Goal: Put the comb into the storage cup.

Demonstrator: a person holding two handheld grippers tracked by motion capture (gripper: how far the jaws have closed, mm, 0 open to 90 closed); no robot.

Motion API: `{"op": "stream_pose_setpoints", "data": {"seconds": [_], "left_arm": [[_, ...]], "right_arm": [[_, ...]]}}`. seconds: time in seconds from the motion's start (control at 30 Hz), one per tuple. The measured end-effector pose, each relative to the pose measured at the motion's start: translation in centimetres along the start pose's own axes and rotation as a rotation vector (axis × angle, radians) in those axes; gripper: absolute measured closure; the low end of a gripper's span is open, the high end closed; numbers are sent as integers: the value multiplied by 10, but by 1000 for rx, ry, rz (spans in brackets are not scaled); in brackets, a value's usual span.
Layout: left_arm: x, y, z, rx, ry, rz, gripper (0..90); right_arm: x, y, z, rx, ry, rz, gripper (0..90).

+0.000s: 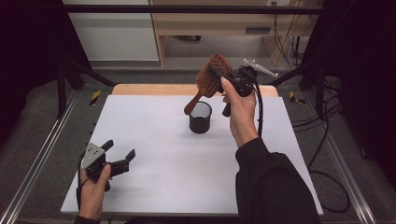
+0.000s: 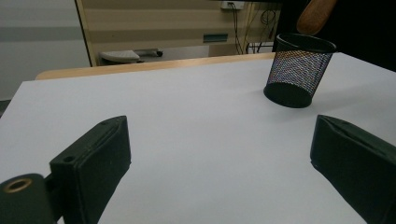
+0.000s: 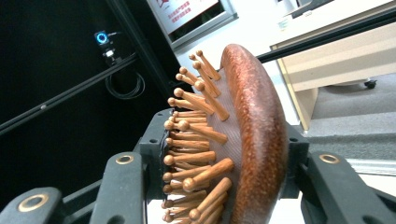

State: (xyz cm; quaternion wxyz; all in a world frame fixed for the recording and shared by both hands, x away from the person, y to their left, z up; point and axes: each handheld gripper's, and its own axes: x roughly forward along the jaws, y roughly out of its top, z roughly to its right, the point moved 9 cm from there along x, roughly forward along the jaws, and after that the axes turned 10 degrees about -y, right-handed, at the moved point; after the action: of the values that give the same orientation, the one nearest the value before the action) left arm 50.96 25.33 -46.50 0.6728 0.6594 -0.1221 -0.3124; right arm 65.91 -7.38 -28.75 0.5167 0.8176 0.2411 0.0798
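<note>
The right gripper (image 1: 223, 77) is raised above the far edge of the white table (image 1: 154, 135), at about one o'clock from the black mesh cup (image 1: 200, 117), and its jaws are clamped on the head of a wooden hairbrush (image 1: 208, 80) — one jaw against the pegs, the other against the smooth back (plain in the right gripper view). The brush handle slants down toward seven o'clock, its tip just over the cup's rim. The left gripper (image 1: 117, 154) sits low over the table at about eight o'clock from the cup, well apart from it — jaws spread wide, holding nothing.
</note>
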Motion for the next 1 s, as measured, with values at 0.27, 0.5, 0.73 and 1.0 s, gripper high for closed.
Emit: {"op": "stream_pose_setpoints", "data": {"seconds": [0.27,0.5,0.73,1.0], "left_arm": [[1,0,0,0,-3,-3,55],[1,-1,2,6,-5,-5,47],[2,-1,2,0,-4,-6,41],[2,-2,2,-5,-8,-11,41]], "right_arm": [[-1,10,10,4,-23,23,503],[-2,11,16,6,-36,29,503],[-3,13,16,-6,-42,43,502],[-2,14,22,-21,-67,52,501]]}}
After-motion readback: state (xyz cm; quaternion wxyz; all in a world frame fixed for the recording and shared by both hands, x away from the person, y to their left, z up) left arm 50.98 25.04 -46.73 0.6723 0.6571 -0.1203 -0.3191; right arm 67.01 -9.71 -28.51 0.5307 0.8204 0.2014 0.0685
